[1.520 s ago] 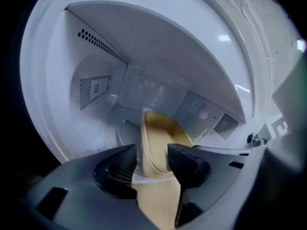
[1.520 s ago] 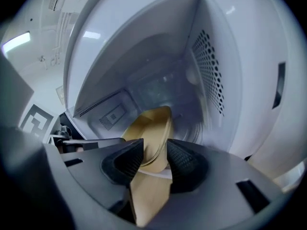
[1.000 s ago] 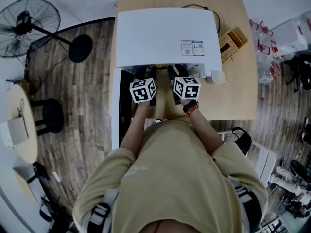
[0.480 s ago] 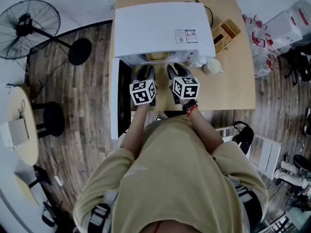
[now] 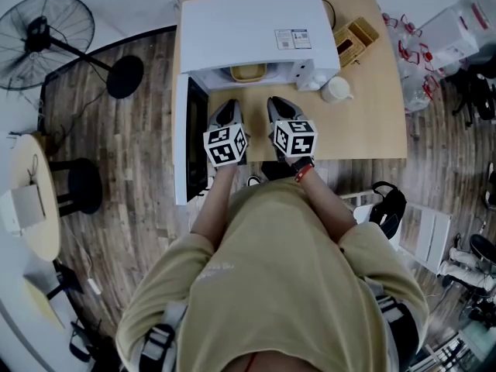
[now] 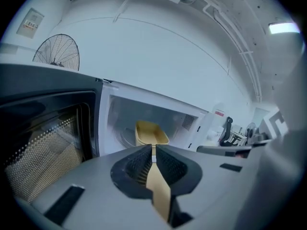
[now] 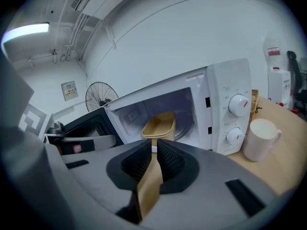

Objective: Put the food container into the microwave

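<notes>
While food container [image 5: 248,73] sits inside microwave [image 5: 248,29], left claw [image 6: 153,147], right claw [image 7: 154,146] just closed empty, clear of doorway

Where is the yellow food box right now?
In the head view, the food container sits inside the open microwave, left of the white mug.

In the head view the microwave's [image 5: 256,33] roof covers most of the food container [image 5: 248,73]; only its near end shows in the opening. The label [image 5: 293,39] on that roof is too small to read. In the left gripper view the open door [image 6: 43,143] hides the lower part of the fan [image 6: 56,51]. In the right gripper view the basket [image 7: 254,104] sits mostly behind the microwave (just a thin strip shows), and the print round the dials [image 7: 238,105] is too fine to read.
</notes>
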`<state>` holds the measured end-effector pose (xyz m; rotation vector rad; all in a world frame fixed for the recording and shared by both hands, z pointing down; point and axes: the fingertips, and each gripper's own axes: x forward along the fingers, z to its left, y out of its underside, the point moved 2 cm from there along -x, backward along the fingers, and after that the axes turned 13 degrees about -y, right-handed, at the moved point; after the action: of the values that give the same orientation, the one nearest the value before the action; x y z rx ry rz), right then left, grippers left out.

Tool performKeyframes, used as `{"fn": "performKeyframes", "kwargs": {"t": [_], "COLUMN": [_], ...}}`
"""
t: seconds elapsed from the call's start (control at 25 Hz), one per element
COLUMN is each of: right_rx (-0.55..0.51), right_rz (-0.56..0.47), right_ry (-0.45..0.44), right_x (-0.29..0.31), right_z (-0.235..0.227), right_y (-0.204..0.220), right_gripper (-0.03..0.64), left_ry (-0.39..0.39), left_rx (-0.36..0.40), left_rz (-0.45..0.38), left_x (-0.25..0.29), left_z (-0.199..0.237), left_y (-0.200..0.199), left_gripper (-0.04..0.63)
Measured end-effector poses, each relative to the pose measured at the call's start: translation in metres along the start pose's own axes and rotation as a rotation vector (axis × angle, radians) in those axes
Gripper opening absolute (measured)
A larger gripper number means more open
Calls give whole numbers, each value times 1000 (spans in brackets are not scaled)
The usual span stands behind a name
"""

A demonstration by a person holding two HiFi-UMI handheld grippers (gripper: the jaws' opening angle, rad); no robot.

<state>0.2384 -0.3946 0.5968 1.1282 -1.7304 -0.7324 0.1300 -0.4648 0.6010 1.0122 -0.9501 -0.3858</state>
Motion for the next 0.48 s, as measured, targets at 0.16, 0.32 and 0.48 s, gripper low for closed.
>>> {"fn": "performKeyframes", "kwargs": {"t": [0.16, 0.32, 0.48], "right_rx": [9, -2, -9], "right_rz": [15, 18, 5], "right_ry": [-17, -17, -3], "right_x": [-8, -15, -18], "right_z": [6, 10, 12], "right_y": [9, 14, 13], "right_gripper": [28, 25, 25], "left_ry": [36, 56, 58], "left_rx": [-13, 20, 51], "left_rz": [-54, -64, -50], "left_x": [-14, -22, -25], "left_z": [-5, -10, -12], "left_y": [-4, -2, 4], "left_gripper": [21, 20, 20]}}
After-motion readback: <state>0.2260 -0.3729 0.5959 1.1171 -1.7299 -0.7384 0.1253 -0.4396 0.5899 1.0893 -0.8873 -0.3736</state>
